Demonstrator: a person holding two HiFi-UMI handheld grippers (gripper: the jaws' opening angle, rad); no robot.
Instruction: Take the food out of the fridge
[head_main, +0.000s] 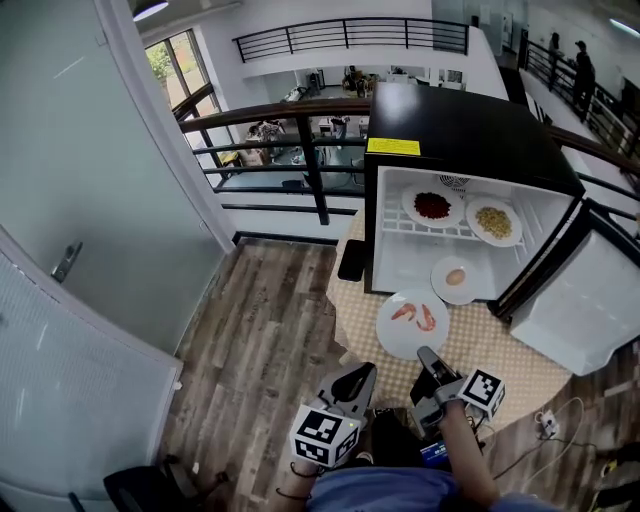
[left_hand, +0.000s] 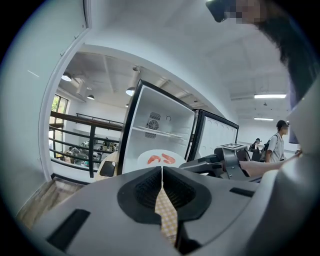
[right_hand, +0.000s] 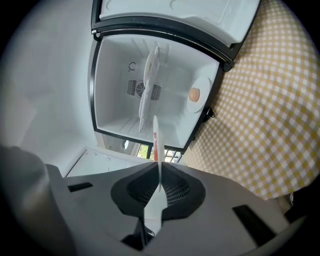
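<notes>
While my right gripper (head_main: 428, 356) is clamped on the near rim of the shrimp plate (head_main: 412, 322), the rim pinched edge-on between its pads, my left gripper (head_main: 362, 375) hangs just beside it. The left jaws are pressed together on nothing, and only the checked tablecloth (head_main: 497, 358) shows past them.

The shrimp plate is already outside the mini fridge (head_main: 470, 140), over the cloth just in front of the open compartment. Whether it rests there or is lifted slightly I cannot tell.

Three plates remain inside. The plate of red food (head_main: 432, 206) and the plate of yellow food (head_main: 494, 221) sit on the wire shelf, and the egg plate (head_main: 455, 277) sits on the fridge floor.

The next reach, I judge, turns on the egg plate. It lies straight beyond the shrimp plate, slightly right, lowest and nearest the opening. My right hand is closer to it but full. My left is free but sits further left, so it would have to open first and pass the shrimp plate. The open door (head_main: 585, 305) bounds the right side.
</notes>
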